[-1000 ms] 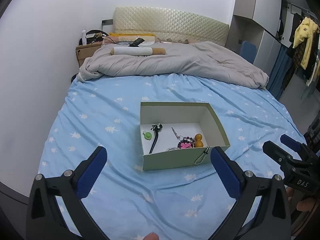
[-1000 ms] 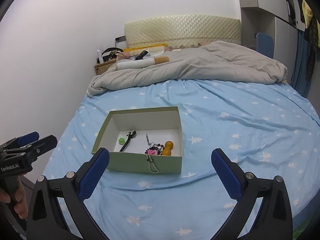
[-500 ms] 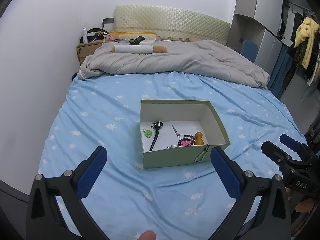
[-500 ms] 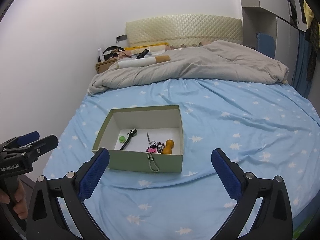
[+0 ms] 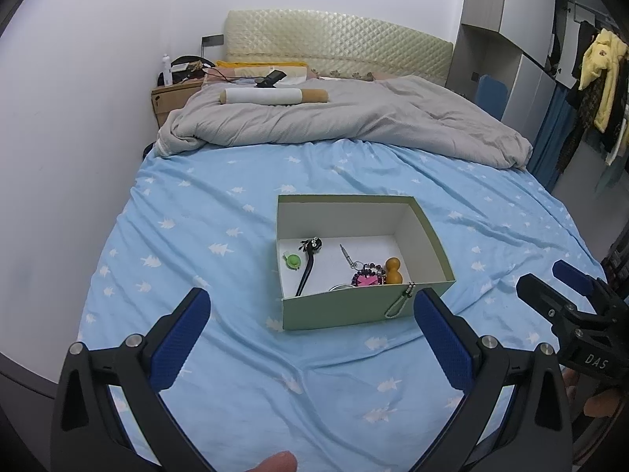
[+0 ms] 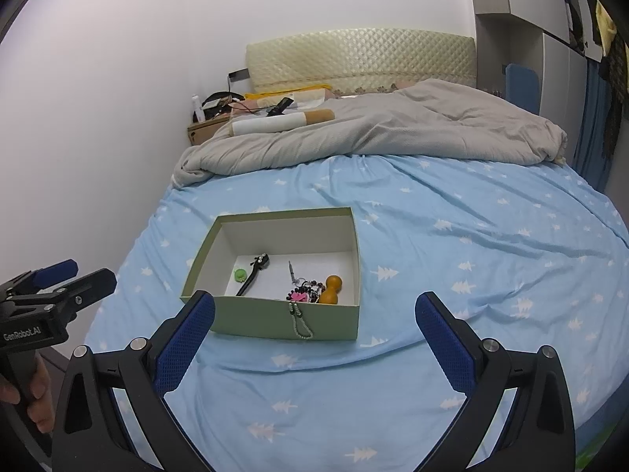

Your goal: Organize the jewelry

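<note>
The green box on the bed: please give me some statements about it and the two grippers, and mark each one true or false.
1. The green box has a lid on it. False: it is open on top.
2. A bead chain hangs over the box's near wall. True.
3. The left gripper holds the orange gourd. False: its jaws are wide open and empty; the gourd lies in the box.
4. The right gripper is open. True.
5. The box stands on the grey blanket. False: it stands on the blue sheet.
</note>
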Available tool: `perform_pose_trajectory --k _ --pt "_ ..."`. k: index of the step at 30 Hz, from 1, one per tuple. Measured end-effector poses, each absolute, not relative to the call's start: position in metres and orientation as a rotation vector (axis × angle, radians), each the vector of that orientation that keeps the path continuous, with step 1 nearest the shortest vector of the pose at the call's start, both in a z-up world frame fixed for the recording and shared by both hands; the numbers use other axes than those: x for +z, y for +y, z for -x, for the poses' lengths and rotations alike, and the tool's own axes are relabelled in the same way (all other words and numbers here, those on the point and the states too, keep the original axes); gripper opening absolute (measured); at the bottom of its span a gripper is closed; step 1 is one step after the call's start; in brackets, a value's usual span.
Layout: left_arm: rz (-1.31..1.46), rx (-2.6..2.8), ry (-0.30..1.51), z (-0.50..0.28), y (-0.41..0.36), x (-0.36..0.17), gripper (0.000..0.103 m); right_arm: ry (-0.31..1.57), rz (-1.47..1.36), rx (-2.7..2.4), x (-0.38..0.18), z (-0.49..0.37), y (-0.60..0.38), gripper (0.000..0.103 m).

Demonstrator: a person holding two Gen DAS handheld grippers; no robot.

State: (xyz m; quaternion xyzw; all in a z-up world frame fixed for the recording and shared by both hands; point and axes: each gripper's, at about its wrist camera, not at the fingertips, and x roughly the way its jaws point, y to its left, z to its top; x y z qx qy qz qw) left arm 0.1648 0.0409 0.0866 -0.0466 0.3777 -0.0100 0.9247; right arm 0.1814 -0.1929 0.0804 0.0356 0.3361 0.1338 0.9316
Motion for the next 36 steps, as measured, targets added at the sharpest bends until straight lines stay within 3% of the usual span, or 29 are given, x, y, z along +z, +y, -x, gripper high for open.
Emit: perform_pose_trajectory --k 36 --pt "0.084 -0.026 0.787 -0.1633 0.0403 0.0845 0.103 0.699 -0.069 0.267 0.0770 -0.1824 -0.1981 0.103"
